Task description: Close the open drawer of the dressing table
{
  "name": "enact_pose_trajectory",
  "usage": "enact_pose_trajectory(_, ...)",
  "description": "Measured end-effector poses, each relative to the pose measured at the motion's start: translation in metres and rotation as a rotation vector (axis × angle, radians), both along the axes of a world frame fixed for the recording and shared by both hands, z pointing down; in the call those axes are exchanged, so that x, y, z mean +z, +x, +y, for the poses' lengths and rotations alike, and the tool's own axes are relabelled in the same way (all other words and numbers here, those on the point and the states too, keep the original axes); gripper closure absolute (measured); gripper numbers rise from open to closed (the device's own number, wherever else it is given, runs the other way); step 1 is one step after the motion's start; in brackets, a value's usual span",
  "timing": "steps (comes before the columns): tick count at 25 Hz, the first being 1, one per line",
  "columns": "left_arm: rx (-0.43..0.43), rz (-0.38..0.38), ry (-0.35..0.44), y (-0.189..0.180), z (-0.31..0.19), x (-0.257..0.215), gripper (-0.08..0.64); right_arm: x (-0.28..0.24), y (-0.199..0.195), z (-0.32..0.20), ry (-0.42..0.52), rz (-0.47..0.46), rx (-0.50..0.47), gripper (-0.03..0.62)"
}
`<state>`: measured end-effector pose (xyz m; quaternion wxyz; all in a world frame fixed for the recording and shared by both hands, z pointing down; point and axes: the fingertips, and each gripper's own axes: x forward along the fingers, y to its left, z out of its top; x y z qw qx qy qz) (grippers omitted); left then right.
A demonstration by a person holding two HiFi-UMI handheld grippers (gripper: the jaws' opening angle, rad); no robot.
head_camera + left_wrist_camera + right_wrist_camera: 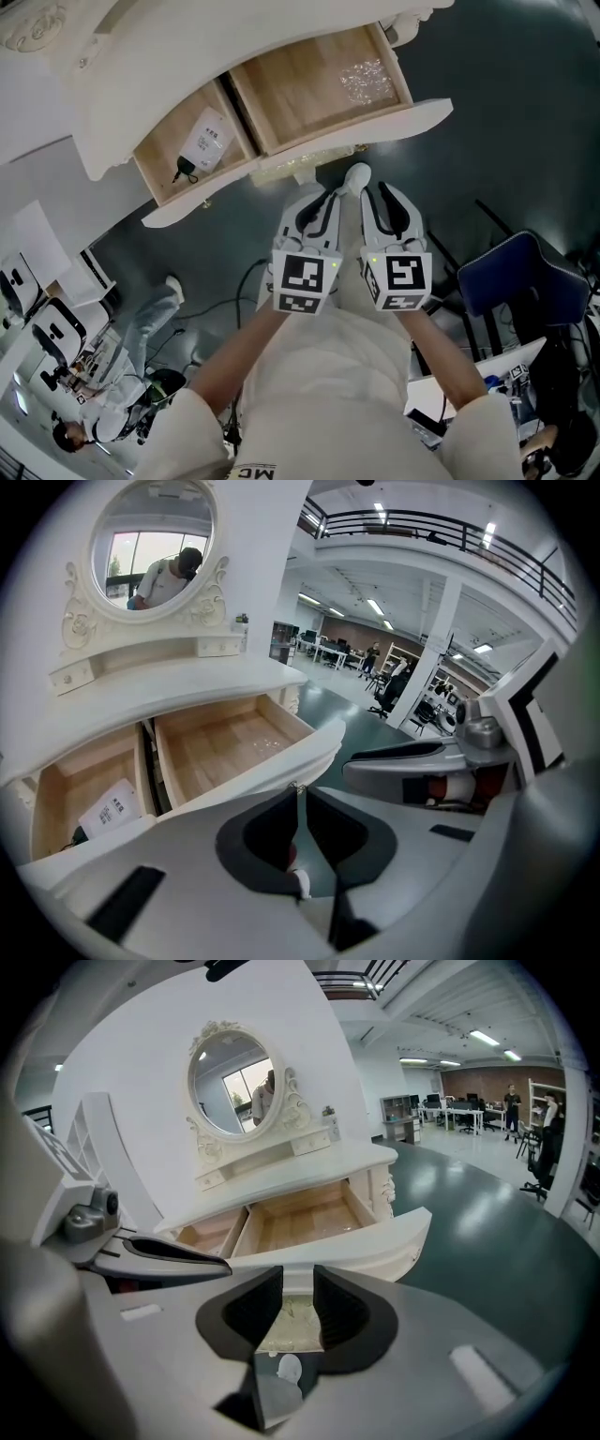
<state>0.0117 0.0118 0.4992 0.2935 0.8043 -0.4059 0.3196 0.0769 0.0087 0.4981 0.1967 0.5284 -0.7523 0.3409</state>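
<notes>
The white dressing table (141,56) has its drawer (319,84) pulled out, showing two wooden compartments behind a curved white front panel (309,155). A white packet (206,141) and a black plug lie in the left compartment. Both grippers hang side by side just short of the front panel. My left gripper (323,199) has its jaws together with nothing between them, as the left gripper view (300,794) shows. My right gripper (384,195) has its jaws apart, and the panel's carved edge shows through the gap (289,1283). Neither touches the drawer.
A blue chair (520,272) stands to the right of my legs. Cables and a person in white (131,356) are on the dark green floor at the left. The table's oval mirror (230,1082) rises behind the drawer.
</notes>
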Motion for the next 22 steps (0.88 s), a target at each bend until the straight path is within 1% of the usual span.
enact_pose_trajectory(4,-0.007,-0.013,-0.009,-0.002,-0.001,0.018,0.522,0.016,-0.002,-0.004,-0.019,-0.005,0.013,0.514)
enact_pose_trajectory(8,0.009,-0.034,-0.006,-0.001,-0.006,0.037,0.523,0.029,-0.003,-0.010,-0.034,-0.012,0.027,0.511)
enact_pose_trajectory(12,0.010,-0.038,-0.020,0.000,-0.010,0.049,0.522,0.042,-0.006,-0.016,-0.042,-0.008,0.030,0.491)
enact_pose_trajectory(18,-0.005,-0.052,-0.039,-0.003,-0.015,0.068,0.522,0.056,-0.006,-0.027,-0.048,0.005,0.033,0.489)
enact_pose_trajectory(22,-0.021,-0.080,-0.045,-0.006,-0.019,0.082,0.522,0.066,-0.004,-0.031,-0.059,0.014,0.025,0.489)
